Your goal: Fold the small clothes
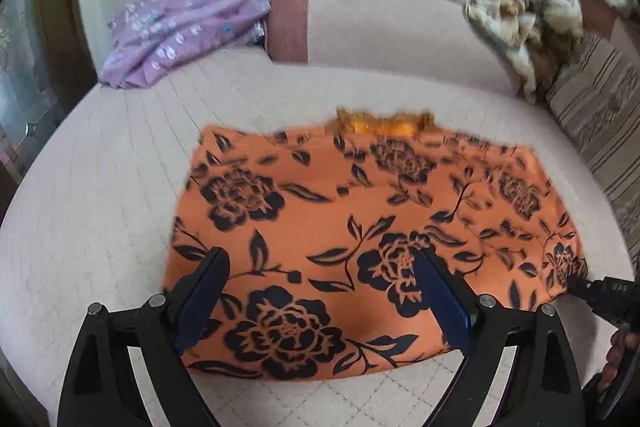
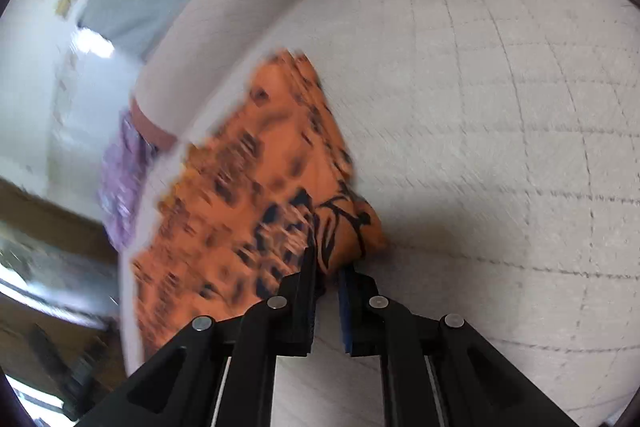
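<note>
The orange floral cloth (image 1: pixel 360 227) lies flat on the quilted bed (image 1: pixel 100 167), in front of the bolster (image 1: pixel 380 23). Left tongs (image 1: pixel 320 291) hover spread apart above it; right tongs (image 2: pixel 328 267) are clamped on its near right corner.

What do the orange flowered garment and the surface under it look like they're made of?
Orange garment: thin, soft woven fabric, matte, probably printed cotton or rayon; it drapes and bunches in the right tongs. Surface: pale quilted textile, matte, judging by its stitched grid lines.
</note>
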{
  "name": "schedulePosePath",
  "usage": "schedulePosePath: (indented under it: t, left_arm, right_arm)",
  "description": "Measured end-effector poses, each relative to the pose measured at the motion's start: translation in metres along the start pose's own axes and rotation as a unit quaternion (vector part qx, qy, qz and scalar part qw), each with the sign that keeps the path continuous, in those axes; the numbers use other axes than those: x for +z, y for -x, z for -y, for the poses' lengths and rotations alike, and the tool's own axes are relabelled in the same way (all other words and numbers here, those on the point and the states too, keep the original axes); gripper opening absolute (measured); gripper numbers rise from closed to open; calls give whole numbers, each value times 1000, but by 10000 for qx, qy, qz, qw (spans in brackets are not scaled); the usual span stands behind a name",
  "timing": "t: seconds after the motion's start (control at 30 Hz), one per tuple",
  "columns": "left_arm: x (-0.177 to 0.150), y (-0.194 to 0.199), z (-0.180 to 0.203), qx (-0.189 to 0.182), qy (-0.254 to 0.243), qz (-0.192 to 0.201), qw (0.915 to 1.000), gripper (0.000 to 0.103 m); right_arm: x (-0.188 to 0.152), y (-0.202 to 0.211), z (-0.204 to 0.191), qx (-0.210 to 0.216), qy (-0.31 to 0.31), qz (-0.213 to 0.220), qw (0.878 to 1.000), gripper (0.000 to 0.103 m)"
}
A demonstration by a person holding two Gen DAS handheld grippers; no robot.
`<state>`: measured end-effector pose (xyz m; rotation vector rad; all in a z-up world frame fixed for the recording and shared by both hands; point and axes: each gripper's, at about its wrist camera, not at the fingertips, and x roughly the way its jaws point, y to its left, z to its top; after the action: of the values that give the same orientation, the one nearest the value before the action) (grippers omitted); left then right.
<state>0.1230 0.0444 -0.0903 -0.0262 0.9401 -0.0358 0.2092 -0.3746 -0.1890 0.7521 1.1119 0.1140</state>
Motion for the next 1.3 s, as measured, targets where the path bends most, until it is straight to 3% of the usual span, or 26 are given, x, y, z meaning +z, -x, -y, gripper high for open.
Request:
schedulePosePath:
  t: [0.07, 0.1, 0.13, 0.17, 0.2, 0.27, 0.37, 0.57, 0.6, 0.63, 0.7, 0.77, 0.83, 0.9, 0.97, 1.0, 1.07, 1.1, 1.13, 1.17, 1.2, 1.3]
  left_arm:
    - [-11, -39, 6, 155, -291, -726, 9968, 94]
    - [-17, -53, 7, 245, -387, -948, 9944, 95]
    - [-21, -54, 7, 248, -412, -788, 9957, 98]
    - [-24, -51, 8, 280, -453, -600, 9968, 98]
    - [-24, -51, 9, 298, -482, -609, 9965, 98]
    - [-24, -53, 8, 284, -482, -585, 9967, 99]
    - [-25, -53, 8, 279, -490, -558, 9969, 100]
    - [-26, -54, 7, 292, -472, -566, 9969, 101]
    - [-26, -54, 7, 292, -468, -573, 9968, 102]
    - [-26, -54, 6, 285, -471, -577, 9968, 102]
    - [-25, -56, 6, 276, -479, -584, 9968, 103]
    - [-24, -57, 6, 275, -474, -609, 9966, 103]
    - [-24, -57, 6, 274, -463, -625, 9966, 103]
    - [-24, -57, 6, 276, -459, -610, 9967, 103]
    - [-24, -58, 7, 298, -450, -606, 9967, 103]
    - [-24, -57, 6, 297, -444, -616, 9967, 103]
    - [-23, -57, 7, 299, -431, -633, 9966, 103]
    - [-23, -57, 6, 295, -431, -638, 9966, 103]
    - [-23, -57, 7, 296, -434, -653, 9965, 103]
    - [-22, -57, 7, 298, -444, -687, 9962, 103]
    - [-21, -57, 7, 304, -449, -722, 9959, 103]
    - [-18, -55, 4, 255, -370, -817, 9956, 103]
  right_arm:
    - [3, 3, 6, 296, -27, -18, 9996, 17]
    - [6, 11, 6, 237, 20, -20, 9997, 29]
    - [10, 18, 4, 140, 81, 51, 9999, 58]
    - [14, 31, 6, 7, 131, 216, 9997, 75]
    - [21, 46, 4, -52, 174, 522, 9985, 86]
    - [39, 63, 0, 80, 261, 877, 9958, 86]
    - [88, 35, -10, 658, 423, 524, 9956, 86]
    - [147, -47, -47, 349, 885, -93, 9954, 82]
    - [154, -66, -52, 289, 882, -238, 9954, 50]
    - [157, -83, -54, 190, 928, -454, 9945, 12]
    - [158, -95, -52, -89, 972, -514, 9939, 11]
    - [159, -88, -44, -167, 673, -222, 9973, 13]
    - [156, -74, -47, -473, 633, 180, 9967, 32]
    - [153, -57, -57, -783, 663, 434, 9938, 32]
    - [143, -40, -73, -648, 928, 594, 9918, 32]
    - [133, -32, -90, -367, 1221, 539, 9904, 32]
    - [115, -28, -107, 61, 1519, 267, 9880, 45]
    - [104, -36, -112, 394, 1637, -94, 9857, 76]
    - [98, -47, -110, 561, 1665, -434, 9835, 84]
    - [90, -71, -100, 408, 1605, -932, 9818, 84]
    - [88, -80, -91, 352, 1473, -1018, 9832, 78]
    - [88, -49, -100, 280, 1180, -428, 9917, 80]
